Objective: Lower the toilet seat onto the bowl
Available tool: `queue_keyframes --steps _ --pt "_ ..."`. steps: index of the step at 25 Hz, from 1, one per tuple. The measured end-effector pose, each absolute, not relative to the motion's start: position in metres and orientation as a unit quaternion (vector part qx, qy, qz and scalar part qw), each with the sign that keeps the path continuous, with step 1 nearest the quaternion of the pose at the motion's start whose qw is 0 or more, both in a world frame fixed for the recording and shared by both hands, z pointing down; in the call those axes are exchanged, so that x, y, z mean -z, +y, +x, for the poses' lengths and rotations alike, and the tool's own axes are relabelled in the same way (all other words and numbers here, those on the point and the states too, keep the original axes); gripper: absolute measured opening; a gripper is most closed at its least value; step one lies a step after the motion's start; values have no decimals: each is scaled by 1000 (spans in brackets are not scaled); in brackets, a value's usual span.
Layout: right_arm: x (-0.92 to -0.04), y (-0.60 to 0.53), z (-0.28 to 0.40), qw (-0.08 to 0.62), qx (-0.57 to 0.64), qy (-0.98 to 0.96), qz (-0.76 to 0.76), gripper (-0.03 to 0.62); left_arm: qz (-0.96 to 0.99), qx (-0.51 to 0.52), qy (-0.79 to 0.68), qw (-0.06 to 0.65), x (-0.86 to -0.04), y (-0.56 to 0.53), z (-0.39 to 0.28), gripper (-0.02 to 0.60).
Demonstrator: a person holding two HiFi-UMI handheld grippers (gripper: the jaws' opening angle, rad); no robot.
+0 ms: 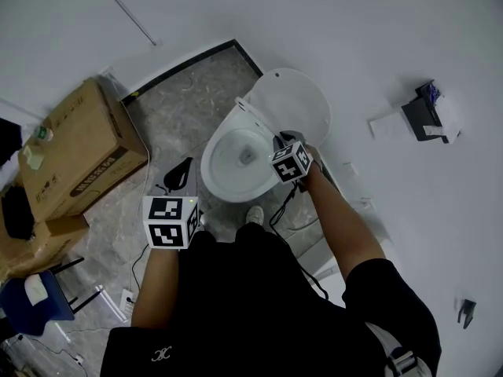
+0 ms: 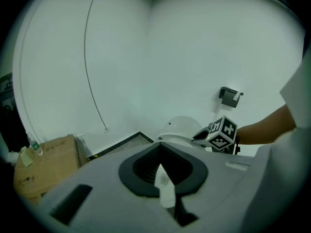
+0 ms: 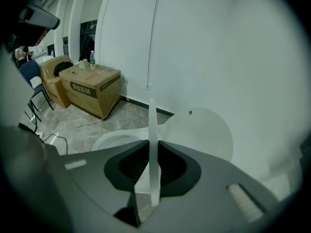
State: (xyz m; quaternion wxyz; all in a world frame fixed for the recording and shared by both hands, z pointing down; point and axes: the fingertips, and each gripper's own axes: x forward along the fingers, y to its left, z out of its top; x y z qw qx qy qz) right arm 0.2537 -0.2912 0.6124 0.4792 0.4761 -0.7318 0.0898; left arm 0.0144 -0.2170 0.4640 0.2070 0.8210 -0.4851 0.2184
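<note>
White toilet seat [image 3: 152, 118], clamped in right tool [image 3: 151, 148]

View along the hand-held gripper [image 3: 151, 147], its grey body filling the foreground. A thin white toilet seat [image 3: 152, 123], seen edge-on and upright, is pinched between its dark jaws. Behind it the round lid [image 3: 201, 132] stands against a white wall [image 3: 228, 52], with the bowl [image 3: 112, 141] lower left. Cardboard boxes [image 3: 92, 89], one carrying a bottle [image 3: 92, 60], sit on the marbled floor [image 3: 92, 123].
</note>
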Motion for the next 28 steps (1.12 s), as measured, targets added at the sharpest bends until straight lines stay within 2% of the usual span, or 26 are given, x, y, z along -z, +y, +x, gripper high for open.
queue_keyframes --steps 7,28 --pt "-644 -252 202 490 -104 -745 440 78 823 -224 -471 225 -482 -209 2 8" --pt "-744 -184 115 533 -135 -744 381 115 811 -275 -442 267 -564 -195 -55 8"
